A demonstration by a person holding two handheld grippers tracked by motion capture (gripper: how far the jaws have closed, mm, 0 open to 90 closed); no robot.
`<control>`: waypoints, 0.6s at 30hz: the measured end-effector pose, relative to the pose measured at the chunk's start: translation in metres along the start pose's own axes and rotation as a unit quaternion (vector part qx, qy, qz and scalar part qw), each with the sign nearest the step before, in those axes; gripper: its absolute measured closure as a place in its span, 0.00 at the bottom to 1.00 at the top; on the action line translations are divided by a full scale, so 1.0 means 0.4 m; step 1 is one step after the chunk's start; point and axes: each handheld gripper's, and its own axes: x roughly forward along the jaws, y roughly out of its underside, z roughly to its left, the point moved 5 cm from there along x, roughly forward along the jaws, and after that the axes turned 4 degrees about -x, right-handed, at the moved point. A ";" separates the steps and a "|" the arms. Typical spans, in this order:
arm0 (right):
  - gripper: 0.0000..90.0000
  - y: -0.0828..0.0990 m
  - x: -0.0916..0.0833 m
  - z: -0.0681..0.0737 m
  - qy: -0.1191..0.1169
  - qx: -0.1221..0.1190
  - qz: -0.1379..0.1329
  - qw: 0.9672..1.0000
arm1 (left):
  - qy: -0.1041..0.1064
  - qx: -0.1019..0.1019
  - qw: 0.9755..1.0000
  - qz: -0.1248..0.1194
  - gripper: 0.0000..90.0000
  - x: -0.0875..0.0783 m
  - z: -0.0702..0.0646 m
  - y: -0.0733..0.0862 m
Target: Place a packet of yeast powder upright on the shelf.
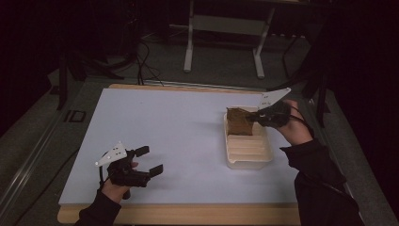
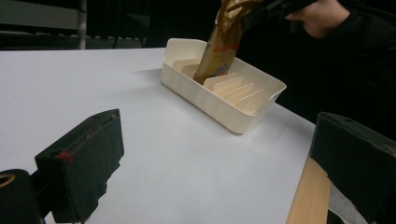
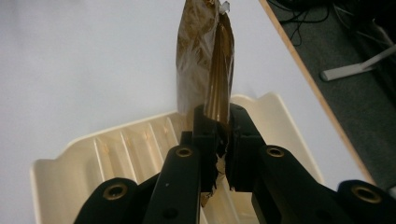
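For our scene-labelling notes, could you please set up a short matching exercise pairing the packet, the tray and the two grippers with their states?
Things:
1. crinkly golden-brown foil packet
2. cream plastic tray with upright dividers
3. left gripper
4. right gripper

States:
A. jaws apart, nothing between them
B. stands on the white table's right side
C. shut on the packet's edge
D. lower end dips into the tray's far end

Pairs: 1-D, 2-B, 3-A, 4-C

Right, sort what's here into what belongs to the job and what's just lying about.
In the job:
- gold packet, clamped in the right gripper
- cream tray with dividers

Not in the job:
- left gripper, open and holding nothing
- metal table frame behind
- floor cables
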 end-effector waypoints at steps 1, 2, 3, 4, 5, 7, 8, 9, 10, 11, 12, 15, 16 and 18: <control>0.93 0.007 0.004 -0.001 0.000 0.005 0.000 1.000 | 0.000 0.000 1.000 0.000 0.04 0.001 0.001 0.001; 0.93 0.017 0.012 -0.001 -0.005 0.012 -0.002 1.000 | 0.000 -0.001 1.000 0.000 0.04 0.001 0.001 0.002; 0.93 0.025 0.019 0.000 -0.006 0.016 -0.003 1.000 | 0.000 -0.001 1.000 0.001 0.04 0.002 0.001 0.002; 0.93 0.025 0.019 0.000 -0.006 0.016 -0.003 1.000 | 0.000 -0.001 1.000 0.001 0.04 0.002 0.001 0.002; 0.93 0.034 0.028 0.000 -0.006 0.018 -0.002 1.000 | 0.000 -0.001 1.000 0.001 0.04 0.002 0.001 0.002; 0.92 0.047 0.039 0.000 -0.004 0.029 -0.011 1.000 | 0.001 0.001 1.000 0.003 0.04 0.003 0.000 0.003; 0.92 0.049 0.039 -0.001 -0.003 0.031 -0.012 0.999 | 0.002 0.002 1.000 0.003 0.04 0.003 -0.001 0.003; 0.90 0.050 0.038 -0.002 -0.001 0.032 -0.011 0.999 | 0.002 0.002 1.000 0.002 0.04 0.003 -0.001 0.003; 0.87 0.050 0.037 -0.004 0.004 0.035 -0.009 0.999 | 0.001 0.002 1.000 0.004 0.04 0.003 0.000 0.003; 0.84 0.050 0.035 -0.005 0.008 0.038 -0.002 0.999 | 0.000 0.003 1.000 0.004 0.04 0.003 0.000 0.003; 0.82 0.049 0.034 -0.004 0.008 0.041 -0.002 0.999 | 0.000 0.004 1.000 0.003 0.04 0.003 0.001 0.003; 0.79 0.044 0.028 0.001 0.016 0.059 0.004 0.998 | -0.001 0.006 1.000 0.003 0.04 0.002 0.001 0.003; 0.78 0.043 0.026 0.002 0.016 0.062 0.005 0.998 | -0.002 0.007 1.000 0.004 0.04 0.002 0.001 0.003; 0.73 0.039 0.019 0.001 0.023 0.079 0.003 0.997 | -0.001 0.006 1.000 0.003 0.04 0.002 0.000 0.002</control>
